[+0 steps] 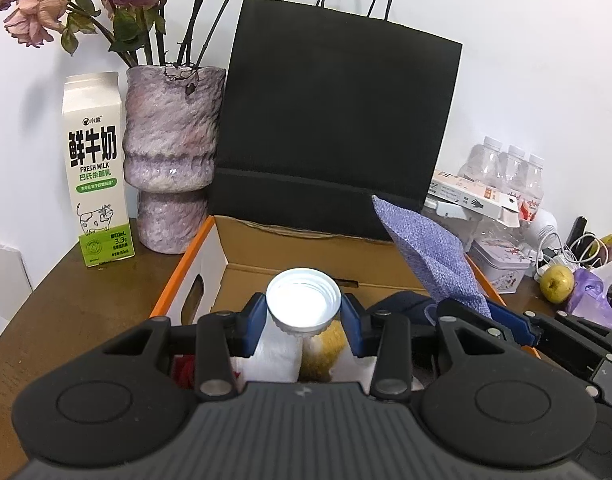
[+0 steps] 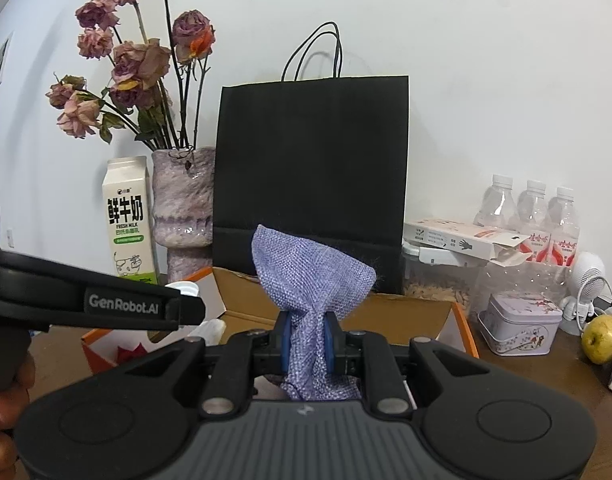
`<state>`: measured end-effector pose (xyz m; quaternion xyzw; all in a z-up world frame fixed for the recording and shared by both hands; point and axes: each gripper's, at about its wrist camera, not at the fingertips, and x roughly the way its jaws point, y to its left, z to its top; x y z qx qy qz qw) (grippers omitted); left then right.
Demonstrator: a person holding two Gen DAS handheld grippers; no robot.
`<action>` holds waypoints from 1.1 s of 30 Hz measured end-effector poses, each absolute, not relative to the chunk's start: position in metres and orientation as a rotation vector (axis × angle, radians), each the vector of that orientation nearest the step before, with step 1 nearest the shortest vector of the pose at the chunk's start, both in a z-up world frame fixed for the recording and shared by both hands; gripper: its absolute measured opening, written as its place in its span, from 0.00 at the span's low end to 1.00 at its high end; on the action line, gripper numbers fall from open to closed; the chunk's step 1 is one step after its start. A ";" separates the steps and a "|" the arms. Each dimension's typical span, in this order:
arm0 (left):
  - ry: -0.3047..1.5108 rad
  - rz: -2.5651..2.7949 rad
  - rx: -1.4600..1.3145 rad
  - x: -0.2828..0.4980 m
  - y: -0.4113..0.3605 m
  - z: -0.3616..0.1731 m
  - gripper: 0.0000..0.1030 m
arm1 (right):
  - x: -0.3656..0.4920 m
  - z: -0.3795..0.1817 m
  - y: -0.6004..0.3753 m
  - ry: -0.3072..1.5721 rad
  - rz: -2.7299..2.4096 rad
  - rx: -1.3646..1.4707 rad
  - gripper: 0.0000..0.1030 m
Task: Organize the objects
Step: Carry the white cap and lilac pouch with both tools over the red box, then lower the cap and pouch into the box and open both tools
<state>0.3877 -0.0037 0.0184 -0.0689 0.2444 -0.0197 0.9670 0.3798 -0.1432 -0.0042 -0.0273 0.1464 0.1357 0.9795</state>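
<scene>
The right gripper [image 2: 308, 342] pinches a purple woven pouch [image 2: 312, 276] between its blue pads, the cloth bunched at the grip and fanning out above; behind it an open cardboard box [image 2: 410, 312] sits on the brown bench [image 2: 546, 376]; a black paper bag [image 2: 312, 176] stands at the far wall; left of it a mottled vase [image 2: 183, 208] of dried roses and a milk carton [image 2: 127, 220]; the left gripper [image 2: 105, 300] enters at near left; to the right, water bottles [image 2: 534, 212], a tin [image 2: 520, 324], a yellow fruit [image 2: 602, 338].
</scene>
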 end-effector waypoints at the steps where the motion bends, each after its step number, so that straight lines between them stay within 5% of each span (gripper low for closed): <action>1: 0.493 -0.039 -0.139 0.390 -0.004 0.018 0.40 | 0.382 -0.004 -0.143 0.296 0.274 -0.056 0.15; 11: 0.492 -0.035 -0.132 0.413 -0.002 0.015 0.40 | 0.405 -0.008 -0.142 0.333 0.266 -0.048 0.17; 15: 0.494 -0.035 -0.128 0.422 -0.002 0.014 0.40 | 0.415 -0.010 -0.144 0.353 0.261 -0.037 0.30; 20: 0.481 -0.026 -0.119 0.425 -0.001 0.014 0.57 | 0.420 -0.014 -0.146 0.363 0.249 -0.041 0.44; 25: 0.464 -0.018 -0.115 0.422 0.000 0.016 0.80 | 0.420 -0.014 -0.148 0.368 0.235 -0.040 0.79; 33: 0.444 -0.015 -0.114 0.416 -0.001 0.018 1.00 | 0.419 -0.011 -0.153 0.373 0.221 -0.020 0.97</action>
